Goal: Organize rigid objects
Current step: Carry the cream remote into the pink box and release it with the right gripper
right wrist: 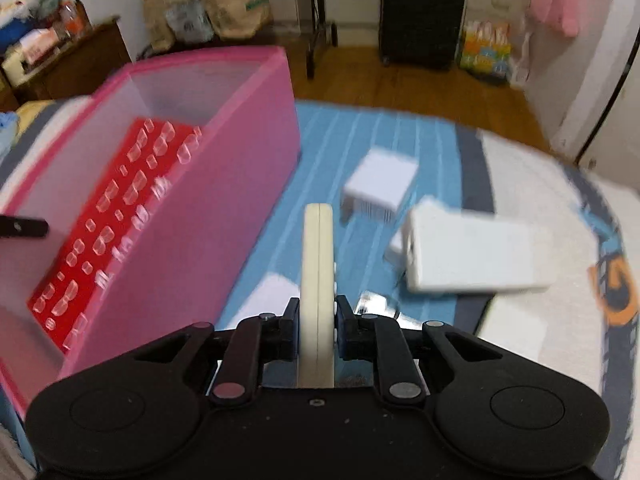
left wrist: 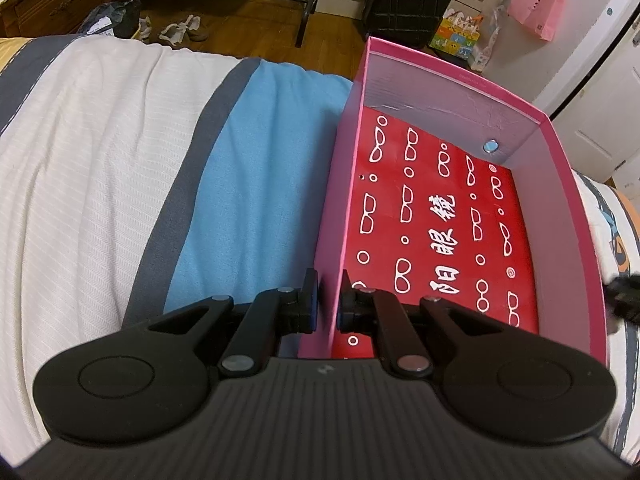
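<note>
Left wrist view: my left gripper [left wrist: 327, 304] is clamped on the near wall of the pink box [left wrist: 460, 76] on the bed; the red case [left wrist: 440, 216] inside reads "眼镜". My right gripper [right wrist: 317, 330] grasps a cream remote [right wrist: 317, 280] edge-on, beside blurred white blocks [right wrist: 382, 184].

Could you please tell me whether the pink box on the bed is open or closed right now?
Open: the pink box has no lid on, and its red patterned floor shows from above.
</note>
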Motion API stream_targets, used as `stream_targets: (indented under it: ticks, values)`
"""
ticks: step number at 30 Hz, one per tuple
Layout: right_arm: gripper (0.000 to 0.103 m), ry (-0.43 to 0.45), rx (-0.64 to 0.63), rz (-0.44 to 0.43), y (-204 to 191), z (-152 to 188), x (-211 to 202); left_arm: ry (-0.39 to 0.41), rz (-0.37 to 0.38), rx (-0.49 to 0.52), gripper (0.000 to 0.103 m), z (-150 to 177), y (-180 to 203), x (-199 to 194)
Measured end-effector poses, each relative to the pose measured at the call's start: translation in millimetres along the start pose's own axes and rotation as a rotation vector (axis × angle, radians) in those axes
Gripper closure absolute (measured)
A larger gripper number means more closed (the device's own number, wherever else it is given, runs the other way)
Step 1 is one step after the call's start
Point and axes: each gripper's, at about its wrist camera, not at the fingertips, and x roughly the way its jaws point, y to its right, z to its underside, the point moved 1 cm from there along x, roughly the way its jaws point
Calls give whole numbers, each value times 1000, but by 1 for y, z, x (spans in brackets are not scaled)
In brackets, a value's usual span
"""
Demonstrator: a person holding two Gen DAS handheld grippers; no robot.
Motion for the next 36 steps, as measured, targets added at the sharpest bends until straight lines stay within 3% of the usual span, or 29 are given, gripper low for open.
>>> stream_targets:
  ticks: [3,6,8,11,15,19,24,28,36]
  values:
    - [83,103,-9,-51,-10,-19,-38,-11,1,16,95,-1,1,1]
    - [83,157,-51,-176,-31,-40,-68,-15,4,37,95,-2,2,1]
    - [83,143,-108,-254,-54,-52,-73,-18,9,49,95,-2,2,-1]
    - [83,61,-195,-296,-92,-63,-55,-20,20,65,95,-3,2,-2]
    - [83,-63,-384,-238,-143,-68,-8,-16,34,66,95,-2,-1,-2]
    - [83,-149,-474,-210,-164,-72,29,-5,47,32,95,-1,-5,-5]
    - [83,-155,-442,-181,-161,-81,61,9,50,39,95,1,-6,-6]
    - [83,-116,-594,-111,-182,-74,74,9,80,20,93,1,-12,-6]
    - [83,-139,-659,-96,-196,-61,79,4,109,-30,91,1,-17,-4]
